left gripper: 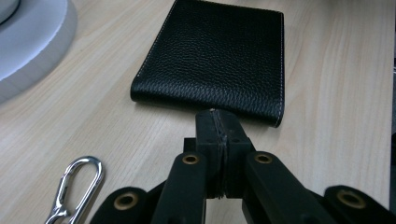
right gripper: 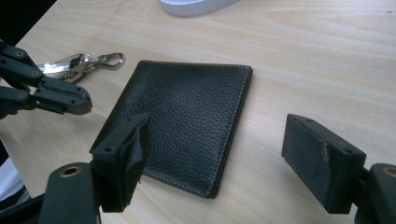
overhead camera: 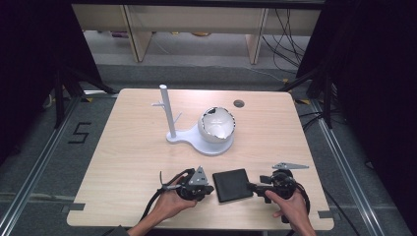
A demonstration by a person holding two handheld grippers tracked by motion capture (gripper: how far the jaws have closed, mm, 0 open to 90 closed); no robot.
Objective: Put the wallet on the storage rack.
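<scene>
A black leather wallet (overhead camera: 232, 185) lies closed and flat near the table's front edge, between my two grippers. My left gripper (overhead camera: 210, 189) is at its left edge. In the left gripper view the jaws are pressed together with nothing between them, and my left gripper's (left gripper: 218, 122) tips are right at the wallet (left gripper: 215, 51). My right gripper (overhead camera: 250, 186) is at the wallet's right edge. In the right gripper view its jaws stand wide apart, my right gripper (right gripper: 219, 156) low over the near corner of the wallet (right gripper: 187, 116). The left gripper (right gripper: 70, 100) is beyond it.
A silver key clip (left gripper: 79, 186) lies on the table beside the left gripper; the clip with keys (right gripper: 84, 63) is left of the wallet. A white stand (overhead camera: 169, 115) with a post, pegs and a bowl (overhead camera: 216, 125) sits mid-table. A small hole (overhead camera: 239, 103) is at the back.
</scene>
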